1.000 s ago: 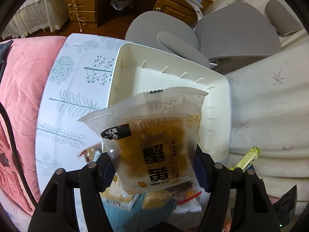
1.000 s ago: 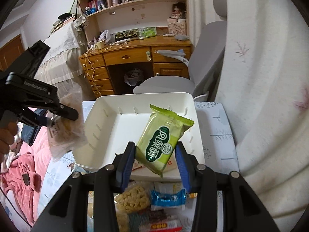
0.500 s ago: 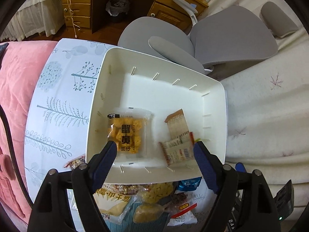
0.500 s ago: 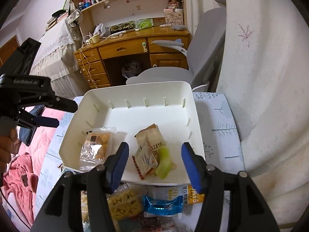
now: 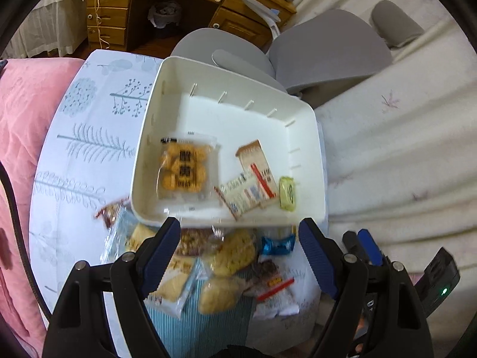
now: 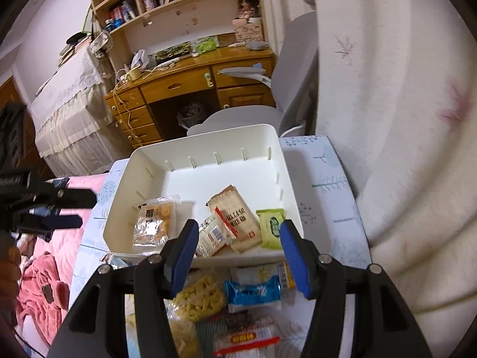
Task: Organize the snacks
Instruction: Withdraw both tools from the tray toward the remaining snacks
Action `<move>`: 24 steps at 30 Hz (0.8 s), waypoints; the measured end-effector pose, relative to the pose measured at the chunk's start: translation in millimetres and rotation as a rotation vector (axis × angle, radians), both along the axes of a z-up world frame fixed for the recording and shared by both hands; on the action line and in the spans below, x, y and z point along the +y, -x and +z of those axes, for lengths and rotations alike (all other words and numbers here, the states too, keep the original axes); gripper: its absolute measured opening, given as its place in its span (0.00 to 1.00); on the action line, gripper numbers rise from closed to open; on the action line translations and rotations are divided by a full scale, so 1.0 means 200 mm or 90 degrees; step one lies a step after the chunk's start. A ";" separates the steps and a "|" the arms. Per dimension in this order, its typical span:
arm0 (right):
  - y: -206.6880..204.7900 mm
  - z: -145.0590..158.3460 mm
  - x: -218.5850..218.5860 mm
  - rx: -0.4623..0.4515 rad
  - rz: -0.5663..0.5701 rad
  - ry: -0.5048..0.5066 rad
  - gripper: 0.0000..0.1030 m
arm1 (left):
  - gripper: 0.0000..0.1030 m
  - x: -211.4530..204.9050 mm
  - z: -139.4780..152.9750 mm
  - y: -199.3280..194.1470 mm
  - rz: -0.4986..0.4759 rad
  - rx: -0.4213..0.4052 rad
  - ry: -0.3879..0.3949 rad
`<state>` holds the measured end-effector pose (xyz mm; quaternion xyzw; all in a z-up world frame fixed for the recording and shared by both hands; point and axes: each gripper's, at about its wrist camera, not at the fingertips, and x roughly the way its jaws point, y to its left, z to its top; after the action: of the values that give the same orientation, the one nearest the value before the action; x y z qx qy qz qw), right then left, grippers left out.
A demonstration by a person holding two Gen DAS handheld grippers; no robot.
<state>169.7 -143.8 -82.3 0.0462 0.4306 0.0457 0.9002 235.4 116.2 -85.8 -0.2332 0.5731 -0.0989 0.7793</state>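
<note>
Patterned white cloth (image 5: 74, 161) covers the table in the left wrist view, with a pink quilt (image 5: 21, 137) at its left and a grey chair (image 5: 325, 50) behind. On the cloth sits a white bin (image 5: 155, 137) holding a clear pack of yellow crackers (image 5: 183, 168), two tan packets (image 5: 253, 179) overlapping, and a small green pack (image 5: 287, 193) by the right wall. The left gripper (image 5: 240, 252) hangs over the loose snack pile (image 5: 226, 271) just in front of the bin, its jaws spread wide and gripping nothing (the picture is a little blurred). From the right wrist, a wooden desk (image 6: 190, 83) and bookshelves fill the background. The right gripper (image 6: 238, 253) is also spread and empty, poised over the bin's (image 6: 208, 140) near rim, with the green pack (image 6: 272, 226) just beyond its right finger and the pile (image 6: 220, 304) below.
</note>
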 end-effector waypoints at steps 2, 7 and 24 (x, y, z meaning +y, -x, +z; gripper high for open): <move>0.05 0.02 0.00 -0.003 -0.009 -0.005 0.56 | 0.78 0.00 0.01 0.08 -0.011 -0.002 0.001; 0.21 0.07 0.01 -0.011 -0.036 -0.012 0.56 | 0.78 0.03 0.03 0.26 -0.028 -0.008 -0.002; 0.78 -0.07 0.12 0.046 -0.098 -0.048 0.65 | 0.78 0.07 -0.05 0.80 -0.090 -0.043 -0.038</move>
<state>13.5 -119.3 -96.8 0.1144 0.4561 -0.0096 0.8825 74.9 130.7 -95.9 -0.1652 0.5640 -0.1446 0.7961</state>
